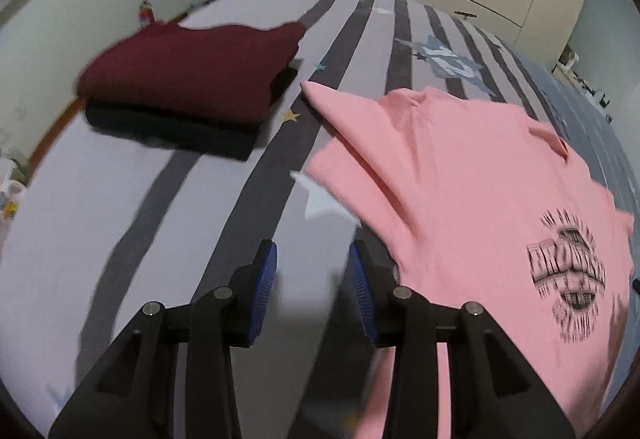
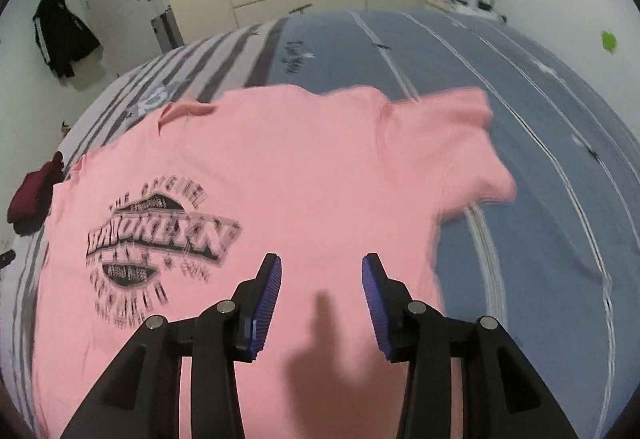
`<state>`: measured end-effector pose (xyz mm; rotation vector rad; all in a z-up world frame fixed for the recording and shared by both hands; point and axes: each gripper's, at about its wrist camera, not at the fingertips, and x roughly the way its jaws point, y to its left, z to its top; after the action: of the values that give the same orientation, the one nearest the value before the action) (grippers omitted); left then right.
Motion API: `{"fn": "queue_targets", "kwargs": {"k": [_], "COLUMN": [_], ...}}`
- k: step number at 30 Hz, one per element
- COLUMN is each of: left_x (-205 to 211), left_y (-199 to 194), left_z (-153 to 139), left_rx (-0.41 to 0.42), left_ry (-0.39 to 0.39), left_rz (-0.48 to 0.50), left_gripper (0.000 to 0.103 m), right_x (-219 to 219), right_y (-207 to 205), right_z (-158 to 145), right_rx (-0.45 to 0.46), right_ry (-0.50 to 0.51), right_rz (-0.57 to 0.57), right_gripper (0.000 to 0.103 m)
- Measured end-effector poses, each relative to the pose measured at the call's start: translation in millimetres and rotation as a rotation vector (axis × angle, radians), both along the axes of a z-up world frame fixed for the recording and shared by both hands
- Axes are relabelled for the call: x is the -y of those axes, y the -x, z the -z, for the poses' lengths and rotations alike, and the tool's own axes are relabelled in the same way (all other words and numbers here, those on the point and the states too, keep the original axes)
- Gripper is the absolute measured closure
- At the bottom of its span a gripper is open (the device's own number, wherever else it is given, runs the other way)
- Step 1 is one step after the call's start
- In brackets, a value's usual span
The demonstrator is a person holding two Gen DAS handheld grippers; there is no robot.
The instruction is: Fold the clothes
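The blue-padded fingers of the left gripper are standing wide apart with nothing between them, hovering over the striped bed just beside the near left edge of the pink T-shirt. The right gripper is likewise gaping, its fingers poised empty above the lower middle of the same shirt, whose fabric is showing plainly through the gap.

The pink T-shirt is lying print-side up across the bed, spread but not yet folded: one sleeve is reaching out to the left and the other sleeve is trailing onto the blue part of the bedding. Both views are blurred, so fine creases cannot be read.

Farther off on the left, a folded maroon garment is sitting on top of a folded dark garment, well apart from the pink shirt, so by the look of it this shirt is the piece in hand, at the very start of its fold. The next move is probably calling for each gripper to drop onto a side edge or sleeve, pinch a single layer, and carry it inward.
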<state>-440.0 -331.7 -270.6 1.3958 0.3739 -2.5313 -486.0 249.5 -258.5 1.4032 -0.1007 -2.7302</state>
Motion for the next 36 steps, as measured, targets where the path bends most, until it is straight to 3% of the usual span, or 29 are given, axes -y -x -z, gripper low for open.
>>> {"fn": "queue_targets", "kwargs": {"k": [6,11,12,13,16,18,21,23,25,27,29,31,32,33,36], "left_x": [30,37,38,40,45,49,52,54,63,70,70,64,61,58,46], "left_y": [56,78,79,79,69,48,12,-2,-4,-4,3,21,31,42,77], "left_z": [32,47,45,43,23,-1,-21,-10,10,6,-9,-16,-15,-12,11], "left_rx": [0.001,0.005,0.005,0.004,-0.022,-0.069,-0.077,0.013,0.126,0.106,0.022,-0.015,-0.025,-0.028,0.053], "left_ry": [-0.095,-0.079,-0.082,-0.085,-0.071,-0.074,-0.083,-0.028,-0.053,-0.068,-0.054,-0.062,-0.074,-0.083,-0.027], "left_rz": [0.044,0.078,0.082,0.087,0.067,0.036,-0.021,-0.054,-0.068,-0.106,-0.105,-0.086,-0.074,-0.059,-0.036], "left_gripper": [0.059,0.060,0.071,0.101,0.102,0.102,0.102,0.101,0.101,0.101,0.090,0.056,0.049,0.043,0.043], "right_x": [54,62,62,62,59,56,49,45,43,45,46,48,50,51,55], "right_y": [53,67,68,70,74,74,69,68,68,68,69,71,73,75,79], "right_z": [19,27,31,35,45,49,47,49,51,50,46,42,40,39,33], "right_rx": [0.029,0.031,0.038,0.046,0.077,0.091,0.090,0.100,0.113,0.109,0.098,0.085,0.077,0.070,0.052], "right_ry": [0.004,0.017,0.006,-0.002,-0.010,-0.011,-0.001,-0.004,-0.020,-0.044,-0.049,-0.055,-0.059,-0.061,-0.065], "right_rz": [0.014,0.070,0.071,0.071,0.078,0.091,0.108,0.105,0.091,0.064,0.044,0.019,0.006,-0.005,-0.029], "right_gripper": [0.064,0.064,0.064,0.064,0.064,0.064,0.064,0.064,0.064,0.064,0.064,0.064,0.064,0.064,0.064]}}
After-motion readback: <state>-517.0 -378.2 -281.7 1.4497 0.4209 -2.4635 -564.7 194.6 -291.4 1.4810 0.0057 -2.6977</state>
